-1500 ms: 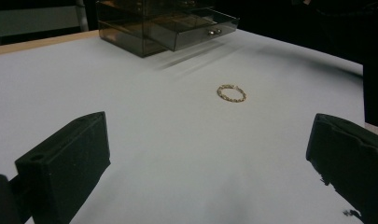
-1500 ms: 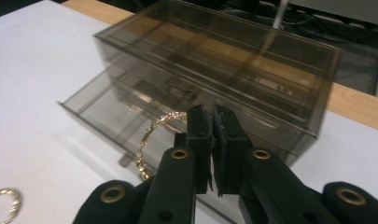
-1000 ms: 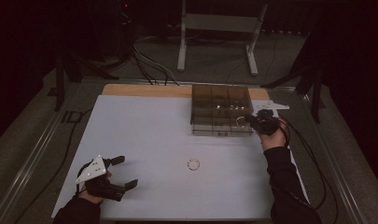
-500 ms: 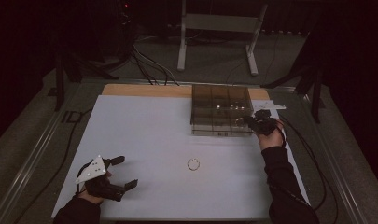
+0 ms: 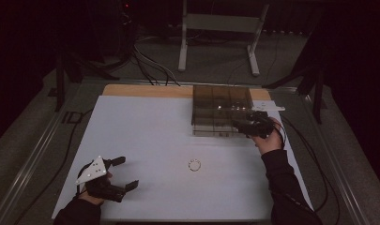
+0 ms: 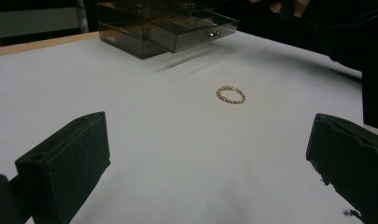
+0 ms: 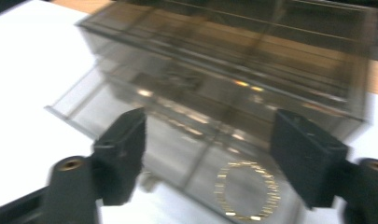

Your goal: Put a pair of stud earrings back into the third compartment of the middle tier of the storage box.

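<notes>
Bracelets and the smoky drawer box are what your work turns on. One gold chain bracelet (image 6: 231,94) lies loose on the white table (image 5: 140,140), straight ahead of your left tongs (image 5: 123,174) and well beyond their tips. Those tongs rest low near your edge of the table with their jaws spread wide, holding nothing.

Your right tongs (image 5: 238,124) sit at the front of the clear drawer box (image 5: 221,108), which stands at the far side of the table. In the right gripper view, their jaws are also spread wide and pinch nothing. Between and just past them lies a second gold bracelet (image 7: 247,197) in the pulled-out drawer (image 7: 177,140). This view is blurred, so you cannot tell whether that bracelet rests flat on the drawer floor or against a divider. In the left gripper view, the same drawer (image 6: 196,31) juts out from the box, with a small knob on its front.

Judging by this, you are in the step of loading bracelets into the open drawer, with one in and one left on the table. The next move probably calls for carrying one pair of tongs to the loose bracelet, lowering them until the jaws straddle the thin chain, and closing gently so it does not slide away on the smooth surface.
</notes>
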{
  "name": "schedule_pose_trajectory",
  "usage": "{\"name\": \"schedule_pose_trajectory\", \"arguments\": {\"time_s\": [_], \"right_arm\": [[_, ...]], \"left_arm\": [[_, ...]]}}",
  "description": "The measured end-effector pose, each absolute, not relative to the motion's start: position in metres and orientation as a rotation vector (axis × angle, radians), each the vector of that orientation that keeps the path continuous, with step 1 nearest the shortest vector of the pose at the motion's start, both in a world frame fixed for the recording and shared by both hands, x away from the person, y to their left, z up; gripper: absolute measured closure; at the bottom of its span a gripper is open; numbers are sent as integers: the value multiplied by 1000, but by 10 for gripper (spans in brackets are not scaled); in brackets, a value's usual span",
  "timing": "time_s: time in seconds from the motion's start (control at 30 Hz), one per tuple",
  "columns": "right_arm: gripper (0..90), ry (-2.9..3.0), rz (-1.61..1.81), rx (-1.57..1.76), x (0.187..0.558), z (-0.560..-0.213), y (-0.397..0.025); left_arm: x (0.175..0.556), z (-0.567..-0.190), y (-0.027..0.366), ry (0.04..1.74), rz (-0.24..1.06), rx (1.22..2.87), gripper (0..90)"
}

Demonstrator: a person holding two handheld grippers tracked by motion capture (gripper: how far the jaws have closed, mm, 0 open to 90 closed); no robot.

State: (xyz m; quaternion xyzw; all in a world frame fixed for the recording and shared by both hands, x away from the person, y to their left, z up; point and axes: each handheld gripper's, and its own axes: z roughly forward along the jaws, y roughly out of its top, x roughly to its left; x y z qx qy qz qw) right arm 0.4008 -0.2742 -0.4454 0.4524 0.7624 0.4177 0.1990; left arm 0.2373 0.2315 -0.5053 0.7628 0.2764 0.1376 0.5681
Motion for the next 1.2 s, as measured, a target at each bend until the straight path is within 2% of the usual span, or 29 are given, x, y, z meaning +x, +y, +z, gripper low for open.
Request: {"name": "schedule_pose_trajectory", "arguments": {"time_s": [0.03, 0.07, 0.1, 0.5, 1.03, 1.07, 1.2], "right_arm": [[211, 2132, 1168, 1265, 401, -445, -274], [159, 2173, 1197, 1254, 397, -445, -268], [147, 2186, 1217, 1247, 396, -444, -265], [98, 2290, 1310, 1087, 371, -436, -229], [103, 2395, 1337, 960, 347, -453, -189], [145, 2398, 1339, 966, 346, -458, -186], [147, 2432, 1323, 945, 344, -466, -180]], "left_arm": [[237, -505, 232, 649, 323, 1792, 6], [238, -505, 231, 649, 323, 1790, 6], [238, -505, 231, 651, 322, 1788, 6], [237, -505, 232, 650, 322, 1785, 6], [238, -505, 232, 651, 323, 1783, 6], [237, -505, 232, 651, 322, 1781, 6], [238, -505, 232, 652, 321, 1783, 6]]}}
